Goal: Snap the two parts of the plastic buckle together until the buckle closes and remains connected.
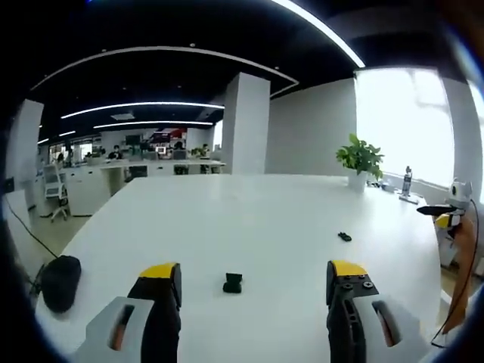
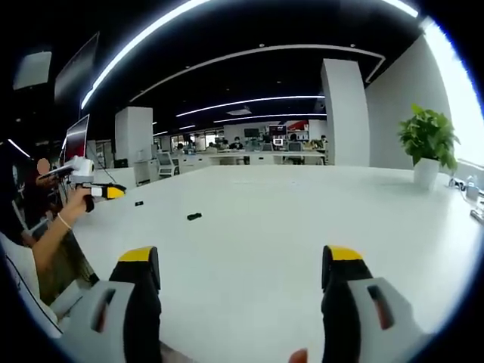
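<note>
White table: two black buckle parts lay on it, well apart. One buckle half sat near, between my left claw's spread jaws. The other buckle half lay farther right. My right claw was spread wide, empty. A potted plant stood at the far right.

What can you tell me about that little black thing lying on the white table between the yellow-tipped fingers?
It is a small black buckle part, plastic by its look, blocky and dark all over. It lies flat on the white table, alone, with nothing touching it. It sits ahead of the open left gripper, between its fingers. Finer detail is too small to tell.
</note>
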Tool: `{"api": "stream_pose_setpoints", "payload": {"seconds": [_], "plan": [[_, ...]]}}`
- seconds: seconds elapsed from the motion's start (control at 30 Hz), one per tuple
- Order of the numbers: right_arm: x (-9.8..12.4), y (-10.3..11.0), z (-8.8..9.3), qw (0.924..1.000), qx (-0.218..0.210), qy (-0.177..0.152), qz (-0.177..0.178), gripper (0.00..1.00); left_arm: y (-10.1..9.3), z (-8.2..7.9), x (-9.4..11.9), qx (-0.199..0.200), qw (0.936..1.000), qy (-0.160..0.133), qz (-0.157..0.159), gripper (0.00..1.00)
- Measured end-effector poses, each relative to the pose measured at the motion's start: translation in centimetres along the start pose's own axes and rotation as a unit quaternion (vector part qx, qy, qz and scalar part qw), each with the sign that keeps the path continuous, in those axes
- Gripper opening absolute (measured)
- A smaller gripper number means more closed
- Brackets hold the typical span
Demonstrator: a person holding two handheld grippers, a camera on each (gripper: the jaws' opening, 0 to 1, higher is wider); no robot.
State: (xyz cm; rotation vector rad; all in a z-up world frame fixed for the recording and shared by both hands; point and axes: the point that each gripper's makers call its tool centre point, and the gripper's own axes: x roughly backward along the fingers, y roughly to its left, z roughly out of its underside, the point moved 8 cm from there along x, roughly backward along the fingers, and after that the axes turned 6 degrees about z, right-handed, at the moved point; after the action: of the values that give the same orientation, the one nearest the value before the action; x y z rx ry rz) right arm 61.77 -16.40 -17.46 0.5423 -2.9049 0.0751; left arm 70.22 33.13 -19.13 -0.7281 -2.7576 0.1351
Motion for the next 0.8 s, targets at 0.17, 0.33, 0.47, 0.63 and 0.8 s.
{"api": "stream_pose_setpoints", "payload": {"seconds": [0.17,0.33,0.47,0.63,0.8], "plan": [[-0.1,0.0,0.1,1.0,0.0,0.002,-0.001,0.89,0.3,0.0,-0.8,0.002,1.0,0.004,0.008,0.8],[0.0,-0.2,0.1,1.0,-0.001,0.003,0.001,0.89,0.6,0.5,-1.6,0.007,0.9995,0.025,0.018,0.8],[0.0,-0.3,0.2,1.0,-0.002,0.003,0.002,0.89,0.7,0.6,-2.1,0.01,0.9987,0.041,0.026,0.8],[0.0,-0.4,0.3,1.0,-0.003,0.005,0.004,0.89,0.6,0.8,-2.2,0.012,0.9982,0.051,0.031,0.8],[0.0,-0.4,0.3,1.0,-0.003,0.005,0.004,0.89,0.9,1.1,-2.3,0.019,0.9977,0.055,0.034,0.79]]}}
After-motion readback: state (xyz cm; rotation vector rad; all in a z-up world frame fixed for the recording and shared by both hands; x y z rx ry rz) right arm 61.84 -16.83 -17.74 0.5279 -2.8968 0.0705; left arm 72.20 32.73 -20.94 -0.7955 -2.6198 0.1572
